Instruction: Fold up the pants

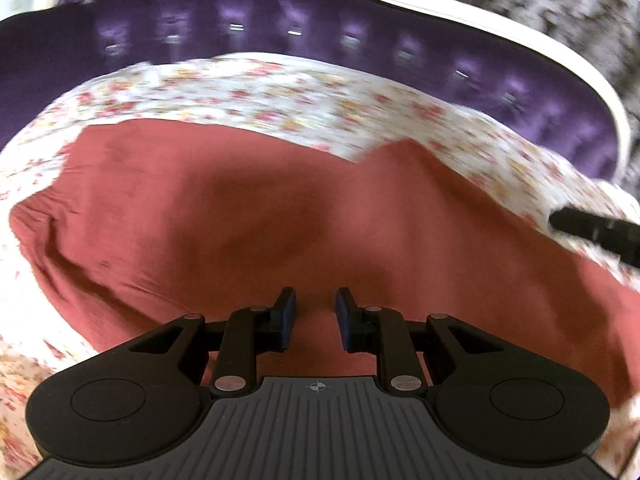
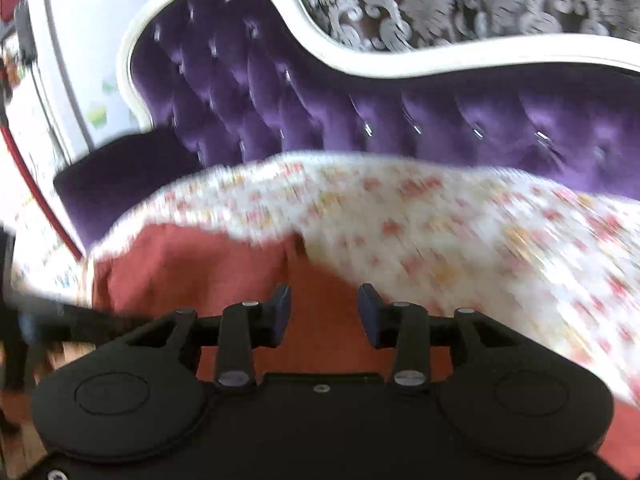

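**Two empty tongs, one bumpy pair of pants**

Both tongs hang over the red pants [image 1: 240,208] and hold nothing. The left tongs [image 1: 316,312] are open only a little bit. The right tongs [image 2: 324,312] are open wider. No cloth sits between the pads of either one.

The pants lie spread on a flowery sheet [image 1: 260,92], in front of a purple padded back [image 1: 280,20].

Some things could go wrong. The sheet is soft and lies right under the pants, so a deep pinch could grab the sheet too and pull it along. A shallow pinch could lift just the top layer, and the fold would come out crooked. A long wrinkle [image 1: 80,264] on one side could get pressed in if nobody smooths it. Both pictures are blurry, so a quick grab could miss the edge.
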Action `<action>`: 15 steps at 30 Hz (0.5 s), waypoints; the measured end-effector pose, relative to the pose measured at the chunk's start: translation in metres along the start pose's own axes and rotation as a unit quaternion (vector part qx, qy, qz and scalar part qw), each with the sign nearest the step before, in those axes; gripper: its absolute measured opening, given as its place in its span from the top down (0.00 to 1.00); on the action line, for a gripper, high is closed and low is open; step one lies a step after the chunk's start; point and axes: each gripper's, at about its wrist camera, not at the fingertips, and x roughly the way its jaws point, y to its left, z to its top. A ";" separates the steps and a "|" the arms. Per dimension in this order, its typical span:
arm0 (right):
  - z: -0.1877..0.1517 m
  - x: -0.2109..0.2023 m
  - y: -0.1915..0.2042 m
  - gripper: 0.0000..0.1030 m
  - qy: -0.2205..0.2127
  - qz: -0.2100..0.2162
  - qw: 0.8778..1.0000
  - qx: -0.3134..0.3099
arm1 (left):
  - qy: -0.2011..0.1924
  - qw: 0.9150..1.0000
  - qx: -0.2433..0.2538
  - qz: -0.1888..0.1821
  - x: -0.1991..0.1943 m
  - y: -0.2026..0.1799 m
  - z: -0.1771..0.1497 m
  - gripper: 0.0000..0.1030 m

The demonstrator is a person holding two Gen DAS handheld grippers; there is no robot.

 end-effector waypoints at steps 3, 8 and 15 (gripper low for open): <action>-0.033 -0.021 0.001 0.52 0.035 -0.022 0.999 -0.016 | 0.019 0.999 0.029 0.002 0.000 -0.016 -0.014 0.79; -0.094 -0.048 0.001 0.52 0.081 -0.075 0.993 -0.033 | 0.053 0.995 0.063 0.052 0.006 -0.024 -0.026 0.78; -0.108 -0.117 -0.029 0.58 0.019 -0.137 0.990 0.029 | 0.040 0.997 0.029 0.050 -0.001 -0.030 -0.014 0.78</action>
